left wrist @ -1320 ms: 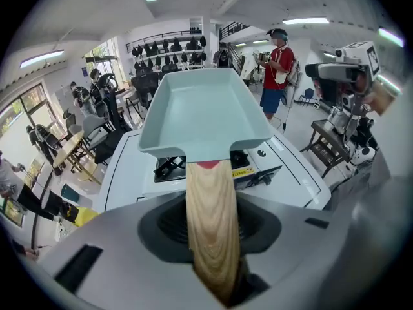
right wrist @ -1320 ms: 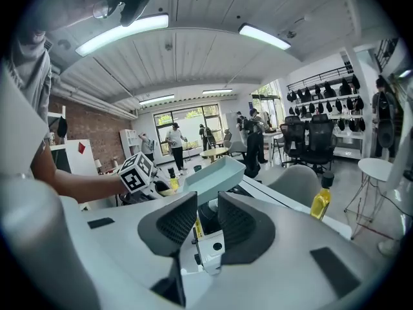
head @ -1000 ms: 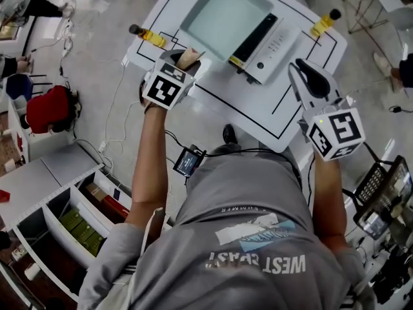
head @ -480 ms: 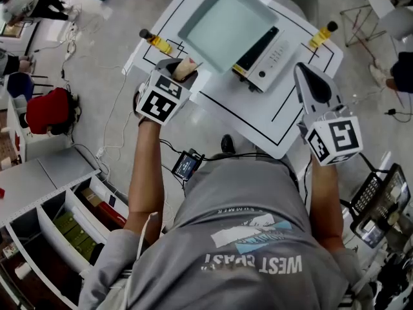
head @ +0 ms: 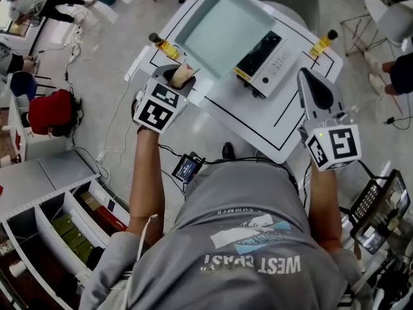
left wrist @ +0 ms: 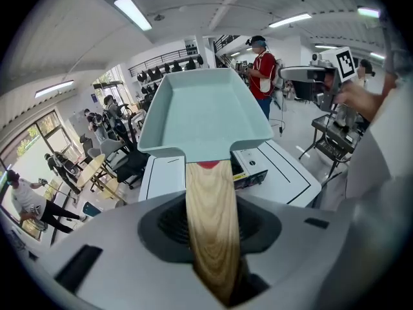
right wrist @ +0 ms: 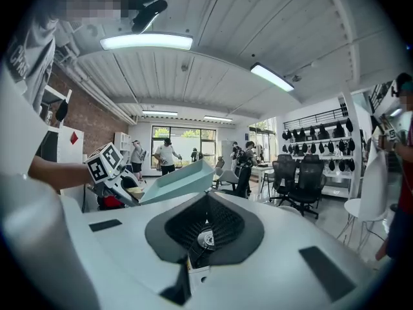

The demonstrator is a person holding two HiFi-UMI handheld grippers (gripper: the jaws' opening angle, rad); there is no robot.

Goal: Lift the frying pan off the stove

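Note:
A pale teal square frying pan (head: 226, 24) with a wooden handle (head: 182, 75) hangs tilted above the white stove (head: 270, 58). My left gripper (head: 181, 79) is shut on that handle. In the left gripper view the handle (left wrist: 210, 218) runs out between the jaws to the pan (left wrist: 203, 112), with the stove (left wrist: 258, 166) below and behind it. My right gripper (head: 313, 82) is shut and empty, held over the table's right side, apart from the pan. The right gripper view shows its closed jaws (right wrist: 205, 234) and the pan (right wrist: 177, 181) off to the left.
The stove stands on a white table (head: 284, 131) with black lines. Yellow-and-black bottles (head: 160, 42) (head: 324, 37) stand at two corners. A red bag (head: 48, 108) and shelves (head: 58, 218) are on the left, and a wire basket (head: 381, 205) on the right. Other people stand farther off.
The pan and my left gripper have risen, so the pan sits higher and looks larger. The right gripper has also come up, and its jaws look narrower than a second ago.

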